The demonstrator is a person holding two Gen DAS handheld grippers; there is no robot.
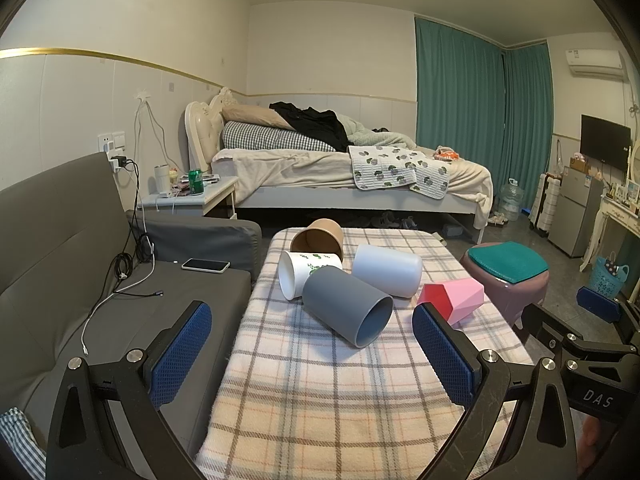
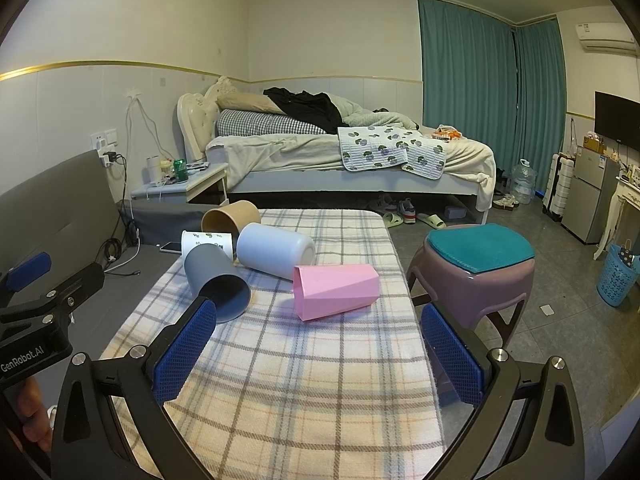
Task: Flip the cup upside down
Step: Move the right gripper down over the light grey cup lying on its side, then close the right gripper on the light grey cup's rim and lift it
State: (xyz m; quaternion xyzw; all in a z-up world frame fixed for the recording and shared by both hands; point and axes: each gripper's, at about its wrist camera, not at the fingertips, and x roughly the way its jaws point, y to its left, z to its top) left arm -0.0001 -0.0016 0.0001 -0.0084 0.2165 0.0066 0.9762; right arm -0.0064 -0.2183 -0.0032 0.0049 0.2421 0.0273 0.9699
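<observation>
Several cups lie on their sides on a plaid-covered table (image 1: pixel 320 392) (image 2: pixel 300 380): a dark grey cup (image 1: pixel 346 304) (image 2: pixel 216 280), a pale blue-white cup (image 1: pixel 386 270) (image 2: pixel 276 250), a pink faceted cup (image 1: pixel 452 298) (image 2: pixel 336 290), a white leaf-print cup (image 1: pixel 306 272) (image 2: pixel 208 242) and a brown paper cup (image 1: pixel 318 238) (image 2: pixel 230 216). My left gripper (image 1: pixel 312 356) is open and empty, held short of the grey cup. My right gripper (image 2: pixel 318 354) is open and empty, held short of the pink cup.
A grey sofa (image 1: pixel 80 280) with a phone (image 1: pixel 206 265) and cables stands left of the table. A purple stool (image 2: pixel 476 276) with a teal cushion stands to the right. A bed (image 1: pixel 340 168) and nightstand (image 1: pixel 192 196) are behind.
</observation>
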